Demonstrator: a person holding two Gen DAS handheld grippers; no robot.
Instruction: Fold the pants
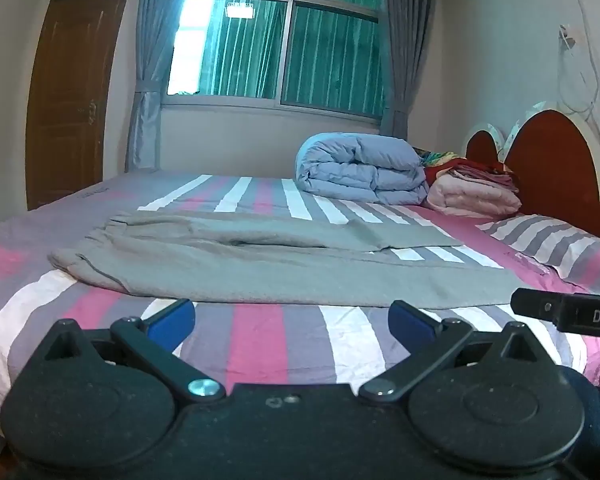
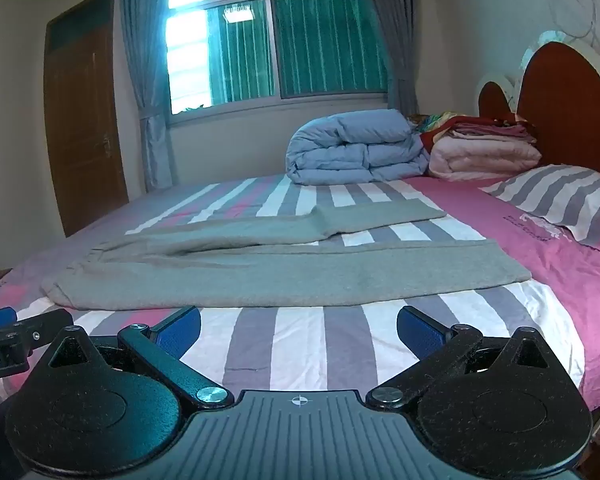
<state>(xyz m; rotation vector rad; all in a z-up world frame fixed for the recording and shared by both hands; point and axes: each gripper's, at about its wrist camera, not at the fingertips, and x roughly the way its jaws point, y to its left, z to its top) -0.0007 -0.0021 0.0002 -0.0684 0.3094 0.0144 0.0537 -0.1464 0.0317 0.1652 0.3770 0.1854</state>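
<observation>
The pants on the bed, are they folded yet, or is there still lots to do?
Nothing is folded yet. The grey pants lie spread flat across the striped bed, both legs stretched out and apart toward the pillow. Nothing is in hand: the left gripper and right gripper are both open and empty, short of the pants' near edge. Every fold is still left.

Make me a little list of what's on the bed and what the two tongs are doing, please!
pants: grey pants, spread flat across the striped bed, legs toward the headboard
left tongs: left tongs open, empty, short of the pants
right tongs: right tongs open, empty, short of the pants
also on bed: blue duvet, pink blanket pile, striped pillow
folding: not begun
</observation>
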